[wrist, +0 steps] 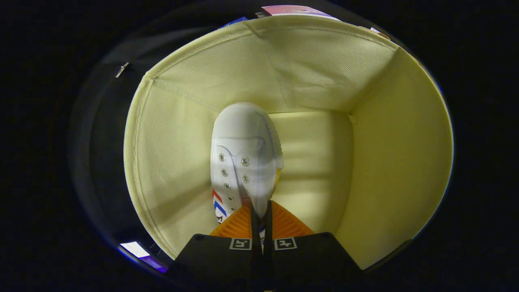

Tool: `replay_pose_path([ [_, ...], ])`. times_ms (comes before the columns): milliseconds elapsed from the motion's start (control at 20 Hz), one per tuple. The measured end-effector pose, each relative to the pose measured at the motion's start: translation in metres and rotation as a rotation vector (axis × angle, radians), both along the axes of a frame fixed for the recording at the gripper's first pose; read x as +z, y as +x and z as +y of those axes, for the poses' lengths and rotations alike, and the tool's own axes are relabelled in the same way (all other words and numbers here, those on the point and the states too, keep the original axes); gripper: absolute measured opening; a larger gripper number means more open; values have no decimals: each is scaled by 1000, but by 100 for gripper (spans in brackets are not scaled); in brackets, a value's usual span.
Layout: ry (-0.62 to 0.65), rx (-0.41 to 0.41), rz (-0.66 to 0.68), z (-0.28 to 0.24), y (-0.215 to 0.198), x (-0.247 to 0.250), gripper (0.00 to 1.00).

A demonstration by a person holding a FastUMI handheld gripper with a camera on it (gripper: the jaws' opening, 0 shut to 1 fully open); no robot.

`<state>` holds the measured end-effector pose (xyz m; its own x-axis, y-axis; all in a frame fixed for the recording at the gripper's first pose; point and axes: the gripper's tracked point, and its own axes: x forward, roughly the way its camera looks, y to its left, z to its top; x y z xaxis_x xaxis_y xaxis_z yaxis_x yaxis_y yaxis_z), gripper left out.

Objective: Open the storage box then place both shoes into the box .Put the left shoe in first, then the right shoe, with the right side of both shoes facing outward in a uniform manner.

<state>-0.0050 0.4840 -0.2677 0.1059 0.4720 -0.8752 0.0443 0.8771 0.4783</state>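
Gripper (261, 221) hangs down inside the open pale yellow fabric storage box (389, 154), its fingers pinched together on the heel edge of a white canvas sneaker (243, 158), toe pointing toward the box's floor.

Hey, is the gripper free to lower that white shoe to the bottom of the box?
Probably yes. The gripper is shut on the white shoe, toe pointing down inside the open storage box, with bare floor below it.

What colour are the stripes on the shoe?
Red and blue stripes on the white shoe, gripper view.
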Motion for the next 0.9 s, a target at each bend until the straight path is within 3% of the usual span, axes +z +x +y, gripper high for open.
replay_pose_path([
  [150, 14, 29, -13, 5, -4, 0, 7],
  [300, 28, 28, -16, 7, -3, 1, 21],
  [400, 18, 26, -15, 2, -2, 3, 24],
  [550, 39, 30, -23, 5, -3, 7, 38],
  [600, 42, 28, -29, 4, -3, 10, 48],
  [750, 64, 25, -60, 2, 0, 23, 64],
  [900, 102, 21, -89, -4, 1, 41, 74],
])
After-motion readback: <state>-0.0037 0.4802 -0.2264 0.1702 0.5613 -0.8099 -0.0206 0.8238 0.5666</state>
